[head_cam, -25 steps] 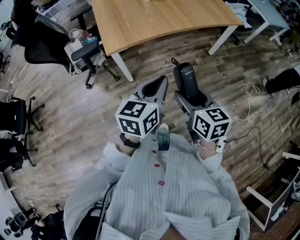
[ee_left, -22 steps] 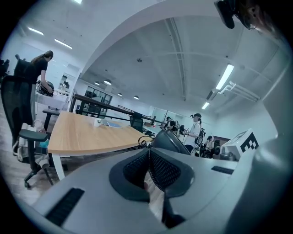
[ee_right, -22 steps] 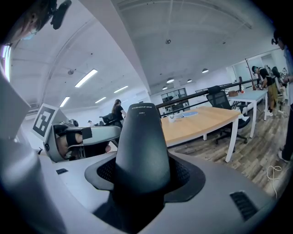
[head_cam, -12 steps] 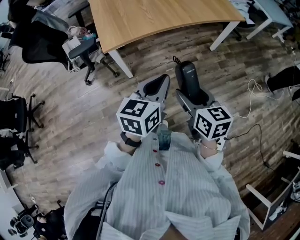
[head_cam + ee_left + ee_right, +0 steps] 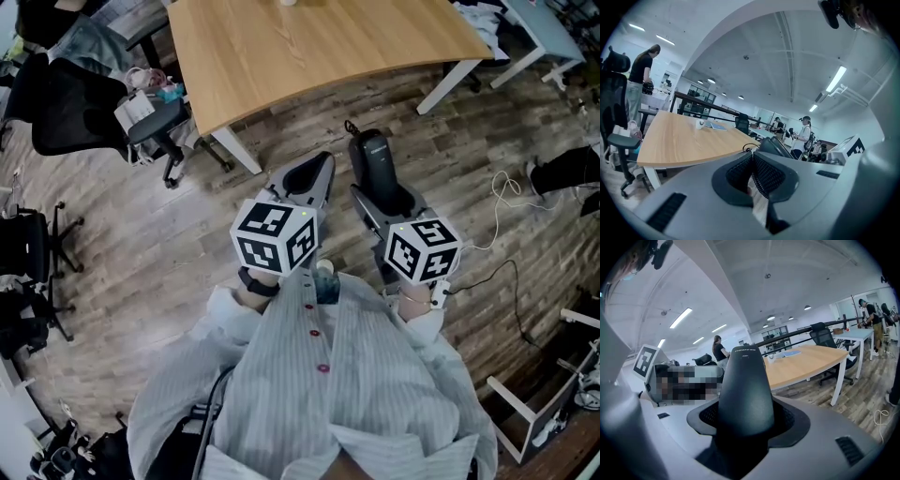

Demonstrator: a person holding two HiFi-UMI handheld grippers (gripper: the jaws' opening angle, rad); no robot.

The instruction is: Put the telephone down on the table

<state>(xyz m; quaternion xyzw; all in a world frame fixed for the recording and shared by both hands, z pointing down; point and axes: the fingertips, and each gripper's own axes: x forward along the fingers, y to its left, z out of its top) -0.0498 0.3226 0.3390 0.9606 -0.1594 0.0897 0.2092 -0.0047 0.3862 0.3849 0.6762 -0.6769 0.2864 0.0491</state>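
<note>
A black telephone handset (image 5: pixel 373 161) stands upright between the jaws of my right gripper (image 5: pixel 381 192), which is shut on it, held above the wooden floor in front of the person's chest. In the right gripper view the telephone (image 5: pixel 745 385) fills the middle and hides the gap between the jaws. My left gripper (image 5: pixel 322 167) is beside it on the left, shut with nothing in it; its ribbed pads (image 5: pixel 761 173) meet. The wooden table (image 5: pixel 309 42) lies ahead, some way beyond both grippers, also visible as the table (image 5: pixel 684 140) and the table (image 5: pixel 806 359).
A black office chair (image 5: pixel 80 103) with bags stands left of the table. White table legs (image 5: pixel 239 150) reach the floor near the grippers. A white cable (image 5: pixel 502 192) trails on the floor at right. A cup (image 5: pixel 700 123) sits on the table. People stand in the background.
The head view has shifted a little, so the table and chair sit slightly lower left. Both grippers keep their places and the right one still holds the telephone.
</note>
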